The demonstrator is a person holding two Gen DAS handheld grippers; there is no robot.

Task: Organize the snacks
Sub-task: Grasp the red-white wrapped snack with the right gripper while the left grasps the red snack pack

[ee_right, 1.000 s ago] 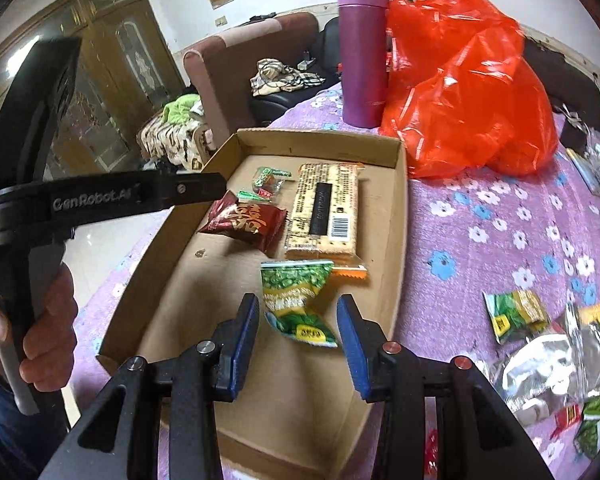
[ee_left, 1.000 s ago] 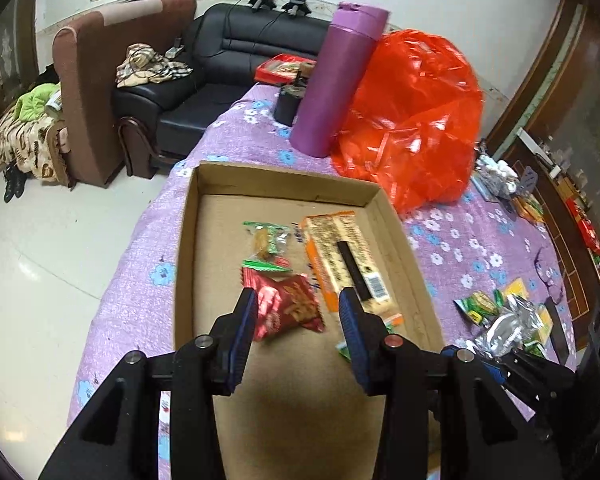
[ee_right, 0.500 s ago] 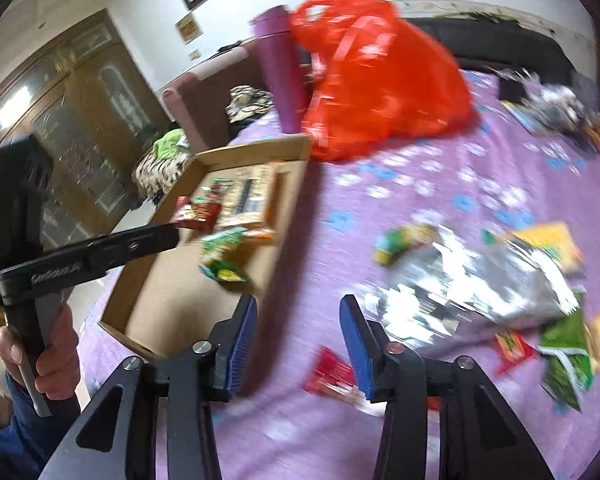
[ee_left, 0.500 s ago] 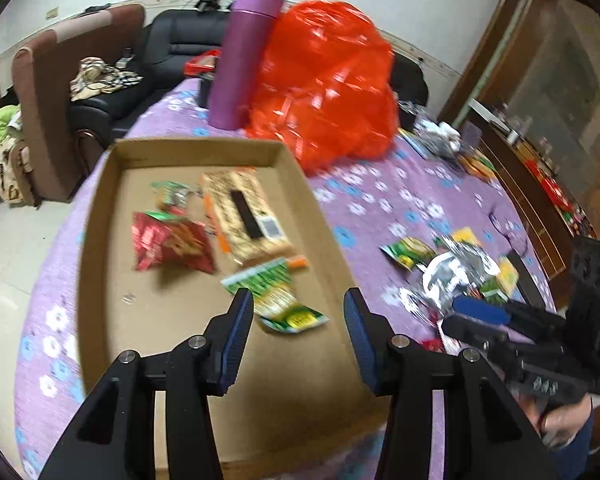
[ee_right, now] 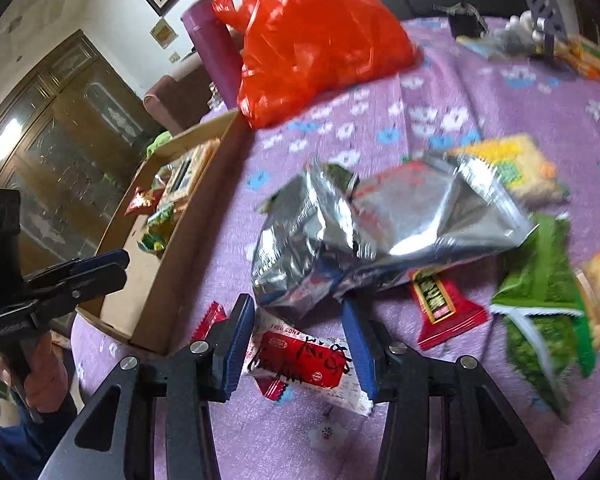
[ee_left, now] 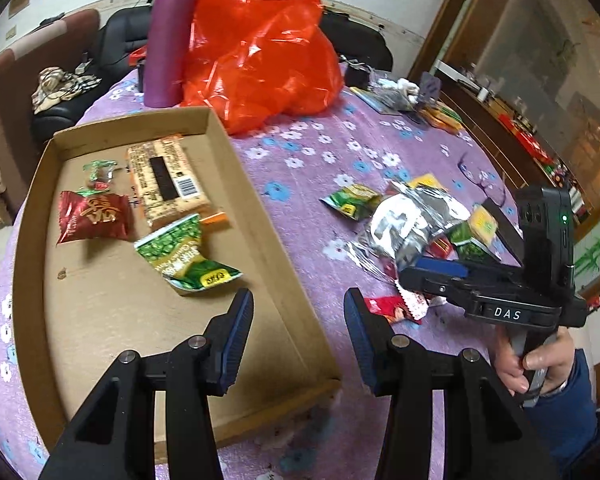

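A shallow cardboard box [ee_left: 278,248] holds a red packet [ee_left: 92,218], a long cracker pack [ee_left: 166,178], a green pea packet [ee_left: 184,252] and a small green candy [ee_left: 98,168]. My left gripper [ee_left: 298,300] hangs open and empty over the box's right wall near its front corner. To the right, loose snacks lie on the purple cloth: a silver bag [ee_right: 380,224], a red-and-white packet [ee_right: 300,356], a dark red bar [ee_right: 440,300], a green packet [ee_right: 540,312] and a yellow pack [ee_right: 508,168]. My right gripper [ee_right: 297,308] is open just above the red-and-white packet.
An orange plastic bag [ee_left: 260,44] and a tall purple flask [ee_left: 170,36] stand behind the box. The table's far side carries more clutter [ee_left: 400,92]. Sofas [ee_left: 60,80] lie beyond the table's left edge. A hand [ee_left: 536,360] holds the right tool.
Both grippers swung right, from over the box's middle towards the loose snack pile. The right one now sits low over the red-and-white packet; both jaws stand slightly wider.
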